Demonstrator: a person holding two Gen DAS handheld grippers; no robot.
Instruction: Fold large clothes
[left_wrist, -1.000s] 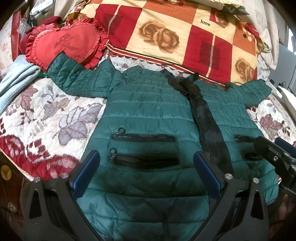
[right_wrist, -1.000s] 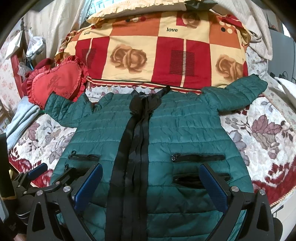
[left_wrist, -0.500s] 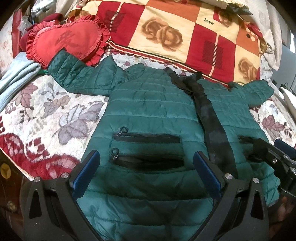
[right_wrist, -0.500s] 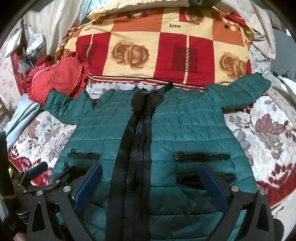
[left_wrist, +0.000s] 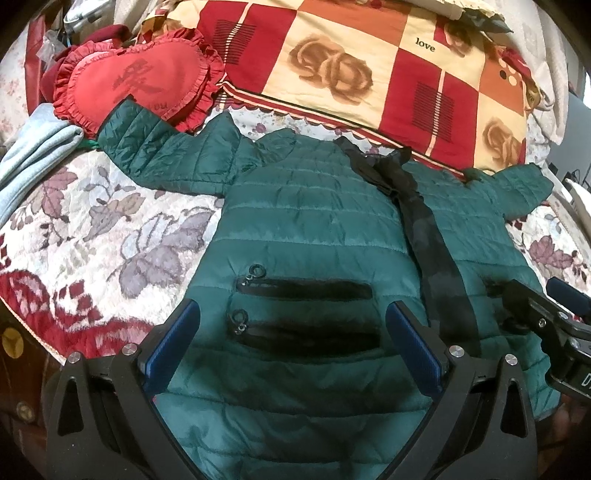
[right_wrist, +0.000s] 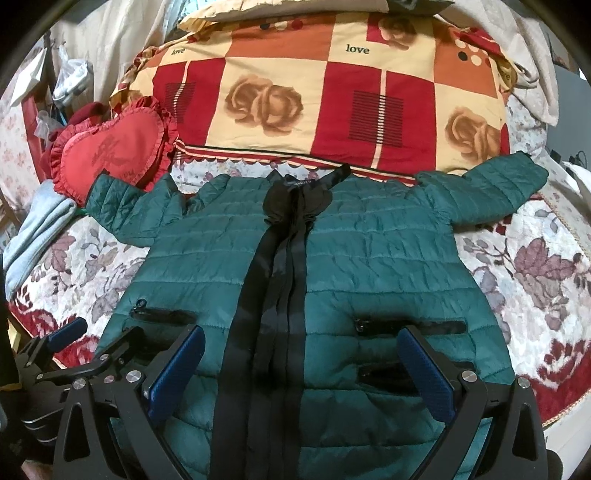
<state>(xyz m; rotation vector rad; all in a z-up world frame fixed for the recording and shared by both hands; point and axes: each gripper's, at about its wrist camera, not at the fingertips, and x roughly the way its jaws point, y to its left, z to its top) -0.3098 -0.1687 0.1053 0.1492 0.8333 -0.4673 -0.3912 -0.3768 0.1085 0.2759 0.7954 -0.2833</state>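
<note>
A dark green quilted jacket (left_wrist: 314, 229) lies flat, front up, on the bed, with both sleeves spread out and a black zipper strip (left_wrist: 432, 236) down its middle. It also shows in the right wrist view (right_wrist: 369, 266). My left gripper (left_wrist: 291, 339) is open and empty, hovering over the jacket's left zip pockets (left_wrist: 303, 291) near the hem. My right gripper (right_wrist: 301, 362) is open and empty over the hem, astride the zipper strip (right_wrist: 277, 295). Each gripper shows at the edge of the other's view.
A floral bedspread (left_wrist: 92, 229) covers the bed. A red heart cushion (left_wrist: 136, 81) touches the left sleeve's cuff. A large red-and-cream checked pillow (right_wrist: 332, 103) lies behind the collar. Folded light blue cloth (left_wrist: 33, 151) sits at the left edge.
Both grippers have moved slightly forward and lower over the jacket; the jacket looks larger in both views. The jacket itself has not moved. Both grippers stay open.
</note>
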